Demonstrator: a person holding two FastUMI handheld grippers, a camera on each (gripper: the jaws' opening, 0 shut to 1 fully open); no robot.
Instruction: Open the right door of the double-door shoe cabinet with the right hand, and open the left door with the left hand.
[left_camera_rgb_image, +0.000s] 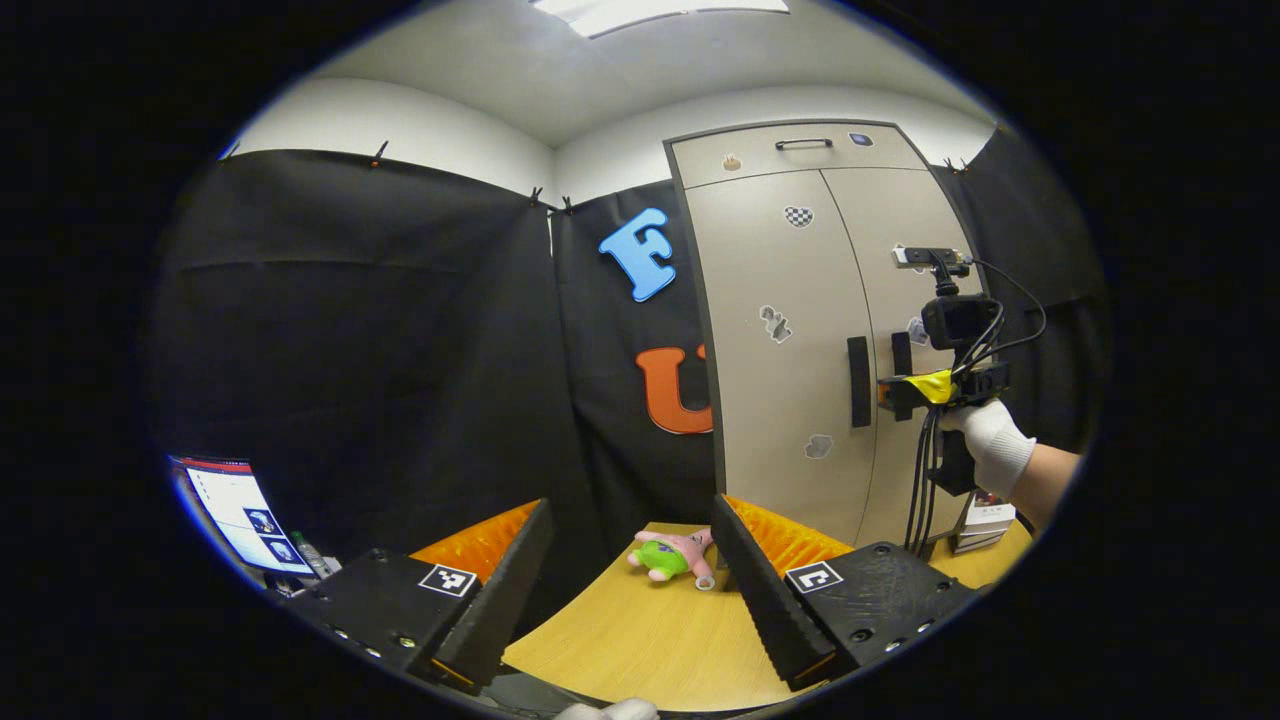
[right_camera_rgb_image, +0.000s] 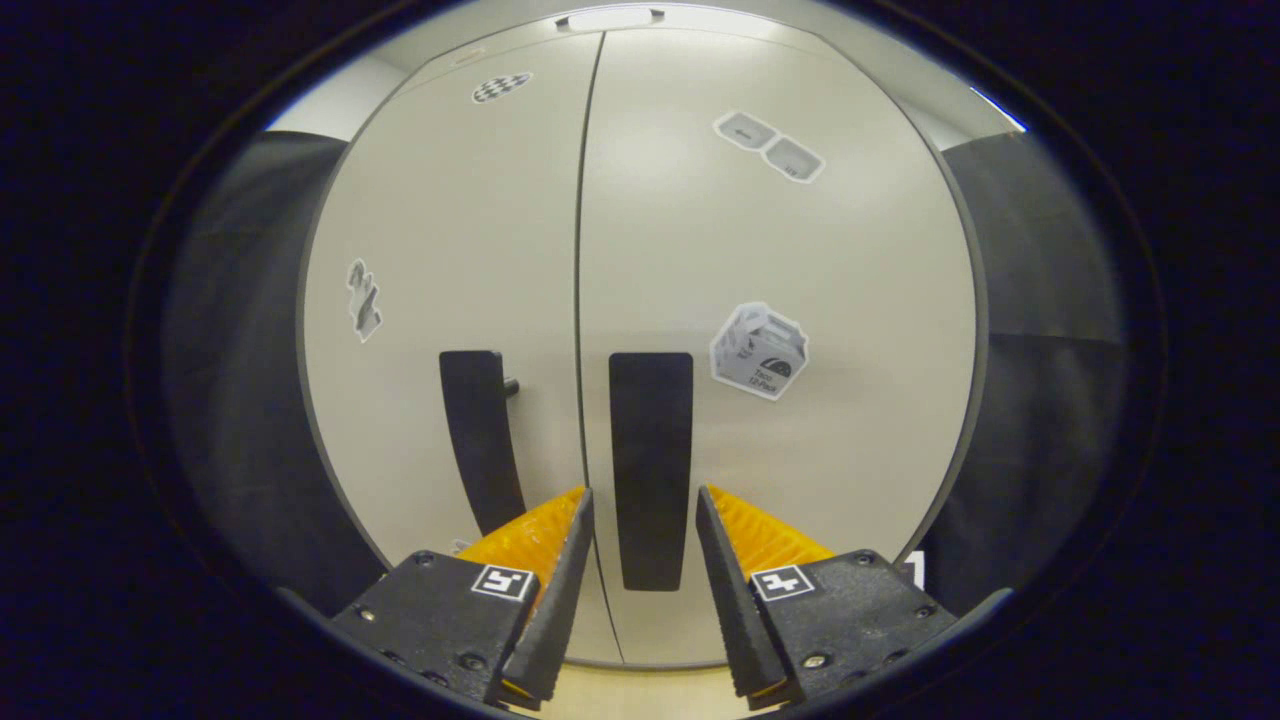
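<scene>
The beige double-door shoe cabinet (left_camera_rgb_image: 790, 330) stands shut at the back of the wooden table. In the right gripper view its right door (right_camera_rgb_image: 800, 300) and left door (right_camera_rgb_image: 450, 250) meet at a closed seam. My right gripper (right_camera_rgb_image: 643, 492) is open, its fingers straddling the right door's dark vertical handle (right_camera_rgb_image: 650, 440) with small gaps on both sides. The left door's handle (right_camera_rgb_image: 480, 430) stands just to the left. In the left gripper view a gloved hand (left_camera_rgb_image: 990, 440) holds the right gripper (left_camera_rgb_image: 900, 392) at the handles (left_camera_rgb_image: 858, 380). My left gripper (left_camera_rgb_image: 635, 530) is open, well back from the cabinet, with nothing between its fingers.
A pink and green plush toy (left_camera_rgb_image: 672, 555) lies on the table (left_camera_rgb_image: 640, 640) ahead of the left gripper. A lit screen (left_camera_rgb_image: 240, 515) stands at the far left. Small boxes (left_camera_rgb_image: 985, 520) are stacked at the cabinet's right foot. Cables hang from the right gripper.
</scene>
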